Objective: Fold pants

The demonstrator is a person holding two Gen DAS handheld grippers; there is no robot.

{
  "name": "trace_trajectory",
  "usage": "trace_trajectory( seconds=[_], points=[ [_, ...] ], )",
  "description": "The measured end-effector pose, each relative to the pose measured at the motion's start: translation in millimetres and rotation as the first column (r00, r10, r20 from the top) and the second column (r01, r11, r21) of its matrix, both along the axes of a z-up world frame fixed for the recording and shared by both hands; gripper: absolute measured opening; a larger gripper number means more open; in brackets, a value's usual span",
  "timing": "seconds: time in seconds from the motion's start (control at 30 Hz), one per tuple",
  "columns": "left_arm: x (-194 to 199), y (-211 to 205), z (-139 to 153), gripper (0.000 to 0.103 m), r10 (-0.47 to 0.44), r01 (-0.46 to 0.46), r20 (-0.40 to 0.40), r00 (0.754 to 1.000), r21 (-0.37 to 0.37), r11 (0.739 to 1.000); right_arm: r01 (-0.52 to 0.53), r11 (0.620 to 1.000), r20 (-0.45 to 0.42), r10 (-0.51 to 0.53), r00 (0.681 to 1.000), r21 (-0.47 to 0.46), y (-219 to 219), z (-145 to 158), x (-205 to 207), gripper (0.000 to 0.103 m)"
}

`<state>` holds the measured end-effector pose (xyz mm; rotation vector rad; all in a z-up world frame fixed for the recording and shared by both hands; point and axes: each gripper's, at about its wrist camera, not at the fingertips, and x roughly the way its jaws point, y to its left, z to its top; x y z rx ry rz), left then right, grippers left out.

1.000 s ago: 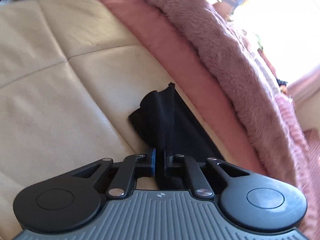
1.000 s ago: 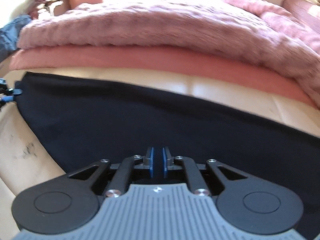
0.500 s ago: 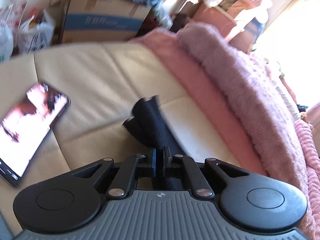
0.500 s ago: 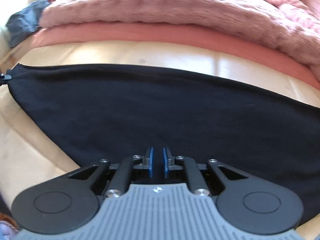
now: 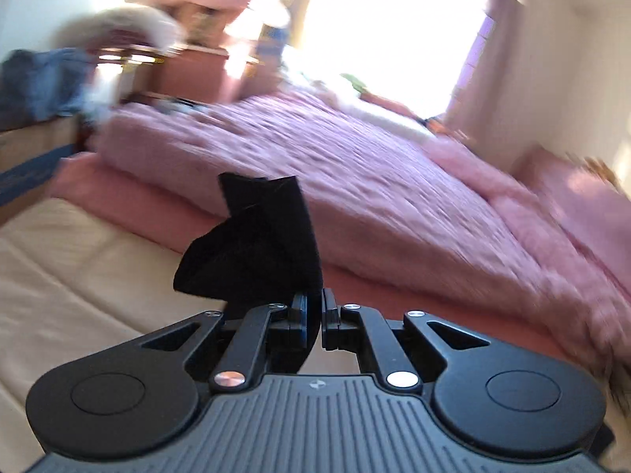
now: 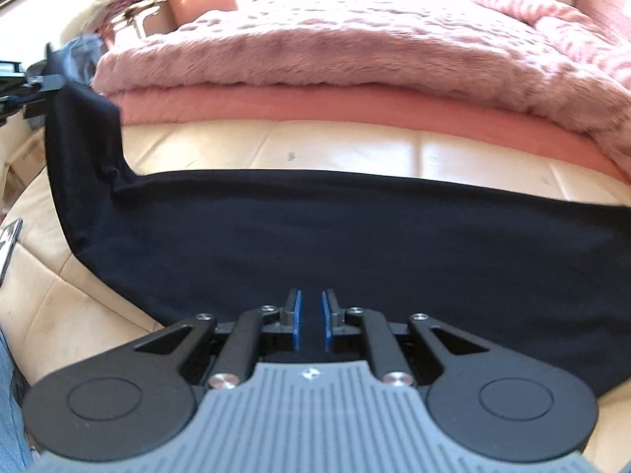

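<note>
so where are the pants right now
The black pants lie across the cream cushion, below the pink blanket; the left gripper lifts one end.

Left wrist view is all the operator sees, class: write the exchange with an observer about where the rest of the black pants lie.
Operator: My left gripper pinches a bunched black end. Where is the rest?
Observer: The pants lie spread flat across the cream cushion.
Operator: Does the right gripper hold anything?
Observer: The right gripper is shut on their near edge.
Operator: Is my end off the cushion?
Observer: Yes, raised at the left, cloth draping down.
</note>
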<state>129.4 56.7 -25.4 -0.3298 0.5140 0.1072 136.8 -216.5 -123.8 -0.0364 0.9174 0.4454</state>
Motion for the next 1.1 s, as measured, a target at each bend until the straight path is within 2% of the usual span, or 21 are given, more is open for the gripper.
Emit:
trace_trajectory(
  seconds=[0.07, 0.13, 0.23, 0.3, 0.33, 0.37, 0.47, 0.5, 0.6, 0.67, 0.73, 0.8, 0.83, 0.9, 0.97, 1.03, 1.1],
  points=[
    [10.9, -34.4, -18.7, 0.006, -0.088, 0.09, -0.053, 0.995, 0.032, 0.995, 0.027, 1.0, -0.003, -0.027, 1.0, 0.002, -12.5, 1.0, -1.7, 0.006],
    [22.1, -69.8, -49.3, 0.006, -0.187, 0.196, -0.156, 0.97, 0.042, 0.98, 0.05, 0.999, -0.002, -0.05, 0.999, 0.001, -24.8, 4.0, -7.1, 0.006],
    [29.5, -103.4, -96.5, 0.006, -0.3, 0.322, -0.3, 0.906, 0.028, 0.946, 0.089, 0.996, -0.012, -0.089, 0.996, 0.009, -40.8, 3.8, -11.8, 0.007],
    [32.9, -106.1, -115.5, 0.009, -0.34, 0.352, -0.361, 0.868, -0.034, 0.935, 0.115, 0.993, -0.026, -0.115, 0.993, 0.011, -48.5, 2.2, -12.6, 0.009],
    [34.7, -102.8, -121.1, 0.012, -0.362, 0.358, -0.375, 0.853, -0.084, 0.93, 0.121, 0.993, -0.029, -0.121, 0.992, 0.013, -51.1, 1.2, -13.8, 0.011],
    [35.7, -97.5, -122.5, 0.015, -0.38, 0.359, -0.367, 0.849, -0.128, 0.925, 0.126, 0.992, -0.031, -0.125, 0.992, 0.014, -53.1, 0.1, -14.4, 0.013],
    [43.9, -84.2, -119.2, 0.022, -0.439, 0.371, -0.359, 0.824, -0.244, 0.896, 0.123, 0.992, -0.038, -0.122, 0.992, 0.024, -50.9, -4.6, -13.4, 0.013],
    [42.5, -80.7, -117.0, 0.023, -0.452, 0.373, -0.354, 0.819, -0.271, 0.887, 0.123, 0.992, -0.041, -0.122, 0.992, 0.029, -50.2, -6.6, -12.9, 0.013],
    [38.7, -78.0, -102.8, 0.037, -0.488, 0.405, -0.313, 0.815, -0.294, 0.865, 0.12, 0.991, -0.047, -0.117, 0.992, 0.058, -45.1, -10.6, -10.9, 0.013],
    [34.3, -79.6, -93.5, 0.045, -0.487, 0.421, -0.292, 0.823, -0.259, 0.869, 0.108, 0.992, -0.043, -0.105, 0.994, 0.07, -38.6, -12.6, -9.7, 0.014],
    [34.0, -84.2, -90.2, 0.049, -0.465, 0.425, -0.295, 0.835, -0.191, 0.885, 0.099, 0.992, -0.045, -0.096, 0.994, 0.079, -32.3, -14.3, -5.2, 0.014],
    [35.9, -92.0, -88.4, 0.05, -0.478, 0.462, -0.311, 0.822, -0.128, 0.878, 0.098, 0.991, -0.052, -0.093, 0.994, 0.09, -29.8, -17.5, -1.8, 0.014],
    [37.5, -98.9, -88.9, 0.052, -0.502, 0.503, -0.321, 0.803, -0.088, 0.86, 0.098, 0.991, -0.054, -0.094, 0.994, 0.093, -28.7, -18.3, -0.9, 0.014],
    [35.8, -116.3, -90.2, 0.056, -0.551, 0.59, -0.338, 0.763, 0.017, 0.807, 0.099, 0.991, -0.055, -0.094, 0.994, 0.094, -27.9, -20.3, 1.0, 0.014],
    [30.6, -129.1, -93.1, 0.058, -0.568, 0.636, -0.356, 0.742, 0.103, 0.765, 0.096, 0.991, -0.054, -0.092, 0.994, 0.091, -27.3, -21.3, 2.0, 0.014],
    [30.5, -137.3, -98.8, 0.058, -0.578, 0.656, -0.372, 0.726, 0.125, 0.744, 0.093, 0.991, -0.058, -0.088, 0.994, 0.092, -28.7, -23.3, 3.3, 0.015],
    [31.9, -141.1, -104.9, 0.051, -0.567, 0.65, -0.376, 0.733, 0.142, 0.747, 0.096, 0.991, -0.068, -0.09, 0.994, 0.095, -29.9, -26.4, 5.8, 0.016]
  ],
)
